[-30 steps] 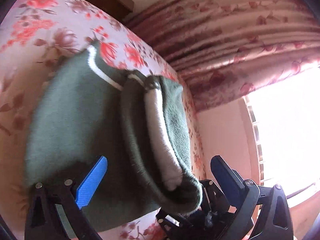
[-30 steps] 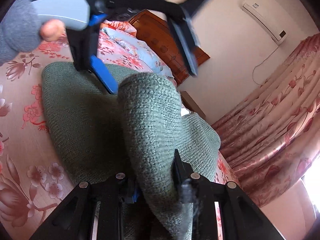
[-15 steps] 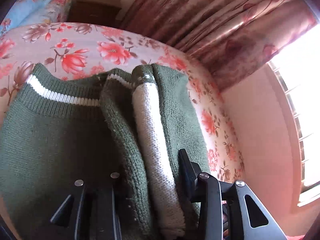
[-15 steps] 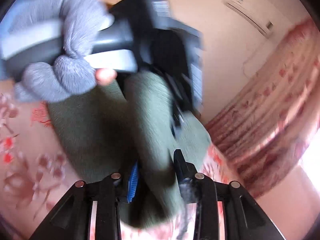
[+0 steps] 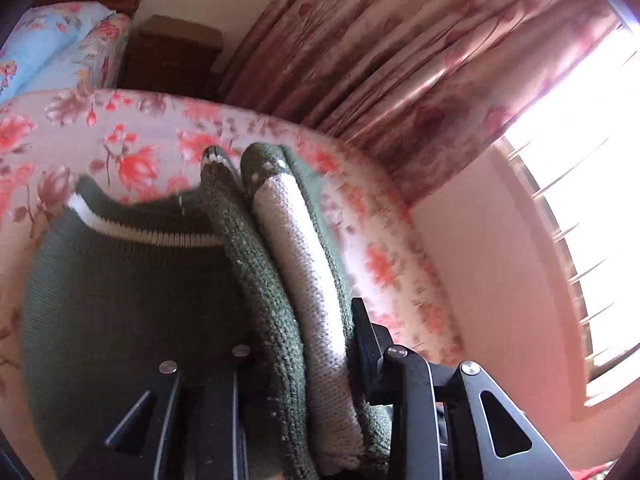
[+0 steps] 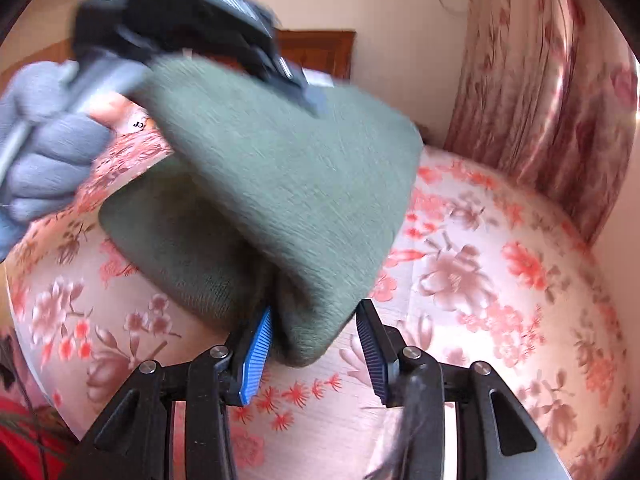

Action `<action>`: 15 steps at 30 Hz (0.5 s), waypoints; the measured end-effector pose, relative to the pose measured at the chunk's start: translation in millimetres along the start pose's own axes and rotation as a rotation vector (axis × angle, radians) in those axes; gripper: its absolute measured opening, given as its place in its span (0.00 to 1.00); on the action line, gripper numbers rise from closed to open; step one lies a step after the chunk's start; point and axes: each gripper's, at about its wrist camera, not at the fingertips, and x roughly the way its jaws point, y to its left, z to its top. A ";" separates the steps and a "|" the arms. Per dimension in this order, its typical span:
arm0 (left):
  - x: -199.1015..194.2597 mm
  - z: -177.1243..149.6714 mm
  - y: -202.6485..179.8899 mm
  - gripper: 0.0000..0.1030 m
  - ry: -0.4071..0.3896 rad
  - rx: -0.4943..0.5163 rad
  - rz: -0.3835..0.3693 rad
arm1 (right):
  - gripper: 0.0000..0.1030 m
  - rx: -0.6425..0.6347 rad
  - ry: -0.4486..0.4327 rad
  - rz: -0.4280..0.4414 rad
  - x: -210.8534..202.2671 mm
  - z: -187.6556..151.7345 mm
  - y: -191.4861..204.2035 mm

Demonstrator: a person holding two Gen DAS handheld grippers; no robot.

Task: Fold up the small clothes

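The left gripper [image 5: 300, 344], wide a second ago, has clamped its jaws on the green sweater's [image 5: 132, 300] bunched, white-striped fold. The right gripper [image 6: 316, 344] jaws have just been opening, half parted, fabric loose between them. The sweater now hangs lifted above the floral bed [image 6: 500, 280].
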 end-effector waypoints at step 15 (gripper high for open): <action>-45.0 -40.8 142.8 0.00 -0.101 -0.203 0.062 | 0.42 -0.160 0.028 -0.011 29.9 30.2 40.2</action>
